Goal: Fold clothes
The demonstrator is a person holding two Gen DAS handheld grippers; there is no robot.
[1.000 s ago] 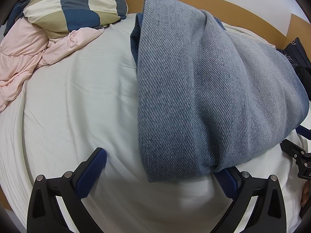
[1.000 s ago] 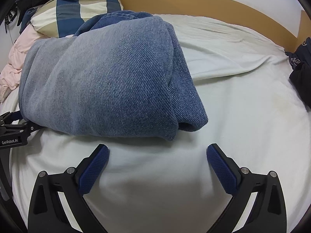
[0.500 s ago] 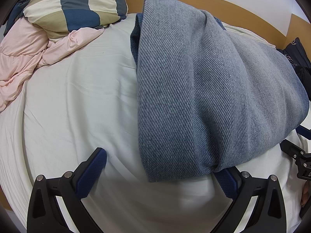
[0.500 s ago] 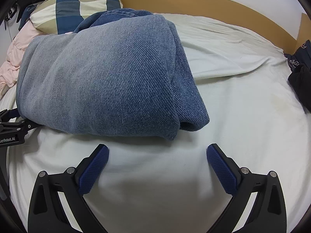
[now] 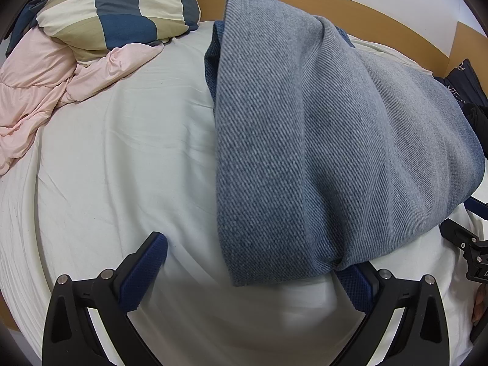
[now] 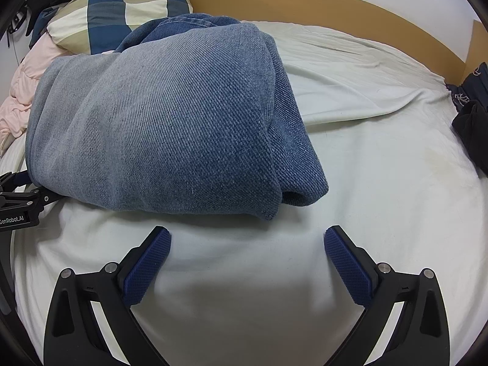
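A folded blue denim garment point(image 5: 335, 137) lies in a thick bundle on the white bed sheet point(image 5: 122, 167). My left gripper point(image 5: 250, 259) is open at the bundle's near end. The denim's near corner hangs over the tip of its right finger point(image 5: 357, 283), and its left finger point(image 5: 146, 271) rests apart on the sheet. In the right wrist view the same denim garment point(image 6: 170, 122) lies just beyond my right gripper point(image 6: 247, 238), which is open over bare sheet with nothing between its pads.
A checked pillow point(image 5: 122, 15) and a pink quilt point(image 5: 33, 91) are piled at the back left. Dark clothes point(image 6: 472, 122) sit at the bed's right edge. A wooden headboard point(image 6: 335, 3) runs along the back. Open sheet point(image 6: 381, 183) lies right of the denim.
The right wrist view shifted very slightly towards the denim a second ago. Since then nothing has visibly moved, and both grippers stay open.
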